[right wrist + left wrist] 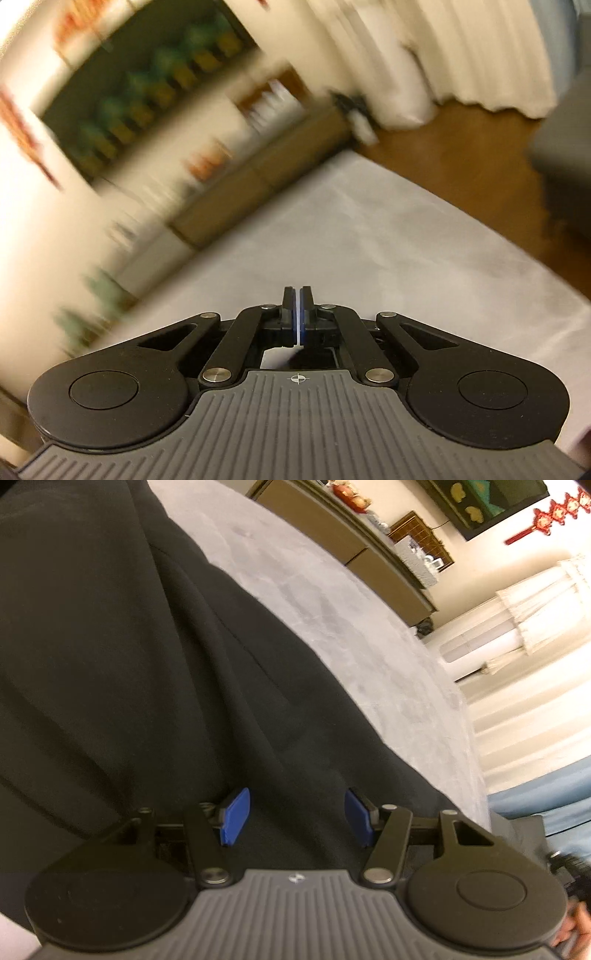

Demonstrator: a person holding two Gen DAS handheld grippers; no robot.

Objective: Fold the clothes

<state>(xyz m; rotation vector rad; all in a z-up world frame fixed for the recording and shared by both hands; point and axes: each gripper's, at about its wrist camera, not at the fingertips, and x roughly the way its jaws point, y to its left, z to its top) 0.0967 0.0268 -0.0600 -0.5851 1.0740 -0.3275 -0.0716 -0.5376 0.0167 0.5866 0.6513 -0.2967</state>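
a: where's the clothing?

b: only the left wrist view has it. a dark garment (122,657) lies in long creases over a pale grey cover (332,602), filling the left and middle of that view, its edge running diagonally down to the right.

a: and the left gripper?

b: the left gripper (295,821) sits low over the cloth, its blue pads (235,821) standing well apart. dark fabric shows between and under them, but whether the pads touch it i can't tell.

a: the right one?

b: the right gripper (298,317) has its jaws together, just a thin bright slit between the pads, nothing caught in it. its view shows no garment, only the grey cover (369,236) and a brown floor (461,147) beyond.

a: the background?

b: sharp on the left: a low cabinet (369,557), cream curtains (535,620), a red hanging ornament (550,511). on the right it's smeared with blur; the curtains (461,48) and a dark framed picture (147,92) are just readable.
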